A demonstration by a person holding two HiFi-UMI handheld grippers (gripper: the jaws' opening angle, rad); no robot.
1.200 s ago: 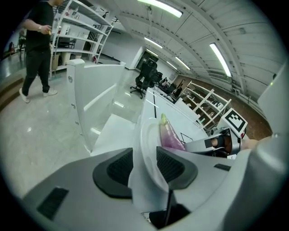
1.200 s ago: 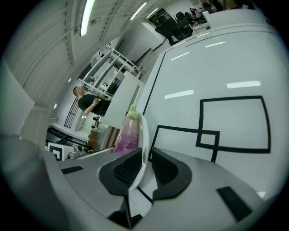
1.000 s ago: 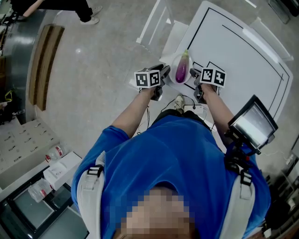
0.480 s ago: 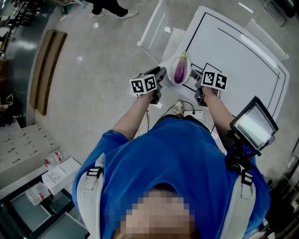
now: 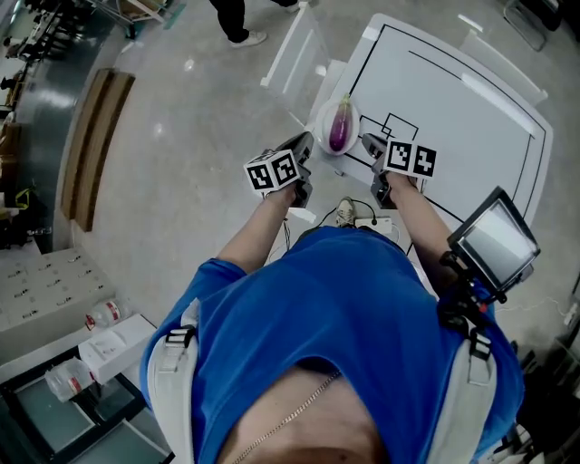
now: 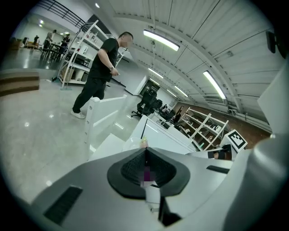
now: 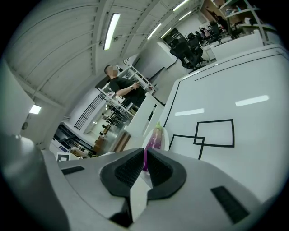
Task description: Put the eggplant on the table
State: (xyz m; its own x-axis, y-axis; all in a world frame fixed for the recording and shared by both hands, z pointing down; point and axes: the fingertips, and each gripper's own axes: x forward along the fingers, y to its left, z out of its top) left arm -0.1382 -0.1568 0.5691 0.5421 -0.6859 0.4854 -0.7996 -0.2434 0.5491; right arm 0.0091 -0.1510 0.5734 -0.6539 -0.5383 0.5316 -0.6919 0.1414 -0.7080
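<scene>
A purple eggplant [image 5: 340,129] with a green tip lies on a white plate [image 5: 323,113] at the near-left corner of the white table [image 5: 471,109]. My left gripper [image 5: 306,145] is at the plate's left rim with its jaws shut. In the left gripper view [image 6: 145,153] the pads meet, and the eggplant's tip [image 6: 143,143] peeks over them. My right gripper [image 5: 370,143] is at the plate's right rim. Its pads [image 7: 145,155] stand almost together, and the eggplant [image 7: 155,137] shows beyond the slit. Whether either gripper pinches the rim I cannot tell.
Black tape squares [image 5: 400,126] and long lines mark the tabletop. A white rack [image 5: 294,56] stands left of the table, and a person [image 5: 234,18] stands beyond it. A screen [image 5: 494,240] is at my right, with a power strip and cables [image 5: 361,214] on the floor below.
The left gripper's jaws have closed at the plate's left rim. Plate, eggplant and both grippers sit slightly higher in the head view; the person at the top has walked right.
</scene>
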